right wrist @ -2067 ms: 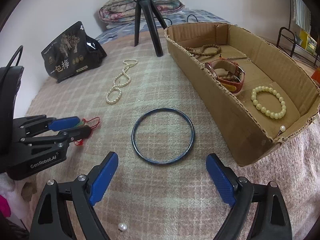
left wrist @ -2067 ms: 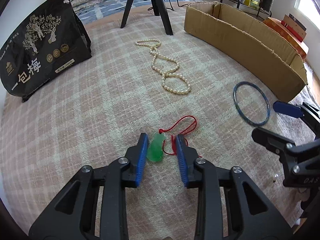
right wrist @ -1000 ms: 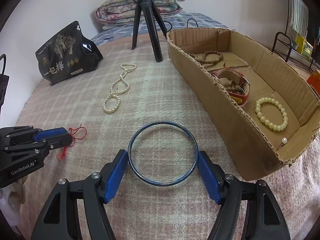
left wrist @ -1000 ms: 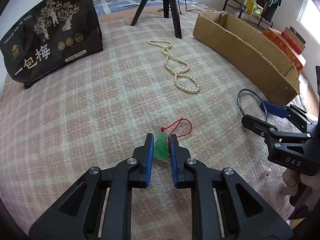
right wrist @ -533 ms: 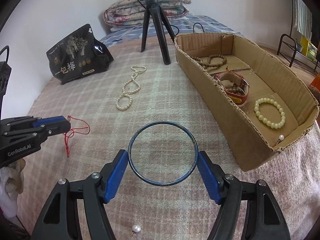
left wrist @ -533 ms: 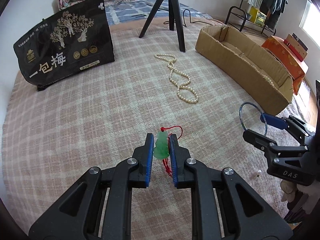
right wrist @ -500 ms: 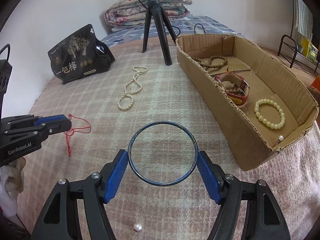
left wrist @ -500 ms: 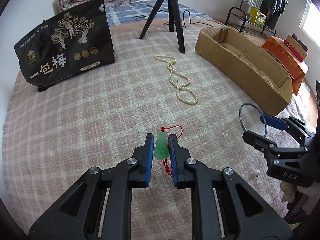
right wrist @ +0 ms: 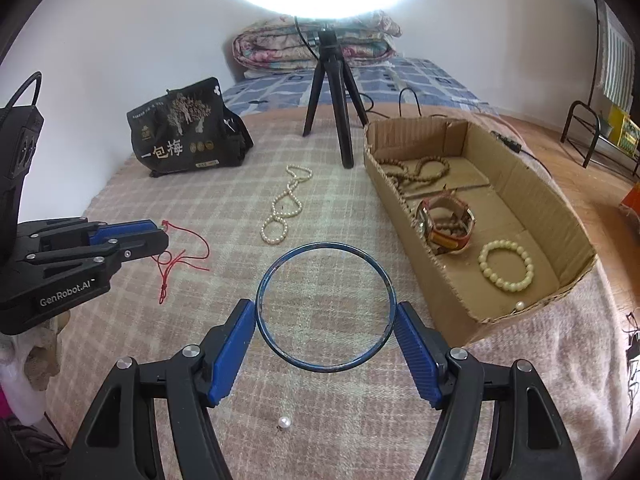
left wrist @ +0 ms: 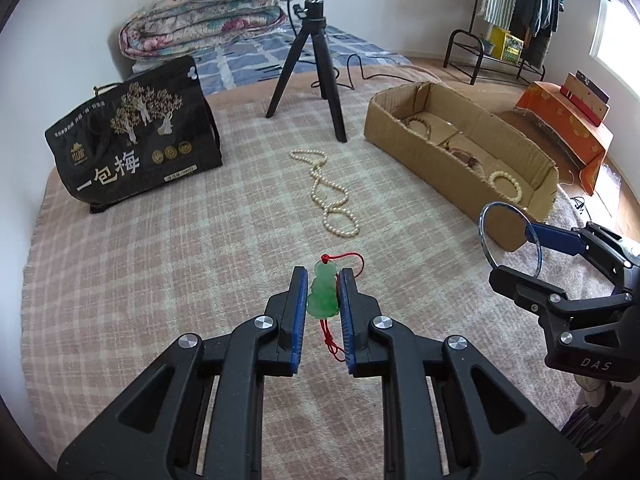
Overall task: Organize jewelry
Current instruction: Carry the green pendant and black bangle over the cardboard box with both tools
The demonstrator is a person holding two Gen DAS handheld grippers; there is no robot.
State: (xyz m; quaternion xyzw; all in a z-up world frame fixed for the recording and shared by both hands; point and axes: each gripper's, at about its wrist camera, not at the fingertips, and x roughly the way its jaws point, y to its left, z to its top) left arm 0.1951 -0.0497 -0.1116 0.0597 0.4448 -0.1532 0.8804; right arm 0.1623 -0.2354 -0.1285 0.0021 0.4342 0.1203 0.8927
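Pink-and-cream plaid blanket over a bed, white walls, folded quilts at the head end, clothes rack by a window at the room's right.

One black tripod with a ring light near the bed's far edge. One black bag at the far left corner, printed "一包梅". One cardboard box along the right edge, holding one brown bead string, one watch and one cream bead bracelet. One pearl necklace loose mid-bed; one single pearl near the front edge.

Left tool, marked "GenRobot.AI", narrow, clamped on the one green pendant, red cord dangling, lifted off the blanket. Right tool, marked "DAS", wide, pressed on both sides of the one blue bangle, held above the blanket just left of the box.
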